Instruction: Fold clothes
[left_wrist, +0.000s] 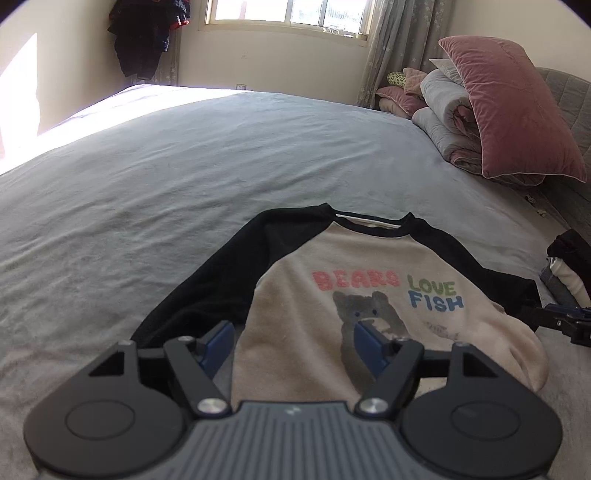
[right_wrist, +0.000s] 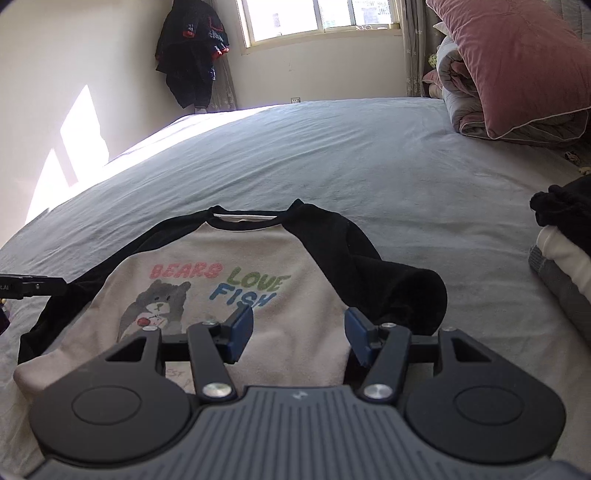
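A cream shirt with black raglan sleeves and a "BEARS LOVE FISH" bear print (left_wrist: 295, 295) lies flat, front up, on the grey bed; it also shows in the right wrist view (right_wrist: 306, 273). Its right sleeve (right_wrist: 399, 288) is folded back on itself beside the body. My left gripper (left_wrist: 293, 341) is open and empty, just above the shirt's lower left part. My right gripper (right_wrist: 297, 330) is open and empty, above the shirt's lower right part. The right gripper's tip also shows in the left wrist view (left_wrist: 565, 321), and the left gripper's tip shows in the right wrist view (right_wrist: 33, 286).
The grey bedsheet (left_wrist: 184, 166) stretches far and left. A pink pillow (left_wrist: 513, 114) on folded quilts (left_wrist: 443, 122) sits at the head. A stack of folded clothes (right_wrist: 565, 251) lies at the right. Dark clothes (right_wrist: 192, 55) hang by the window.
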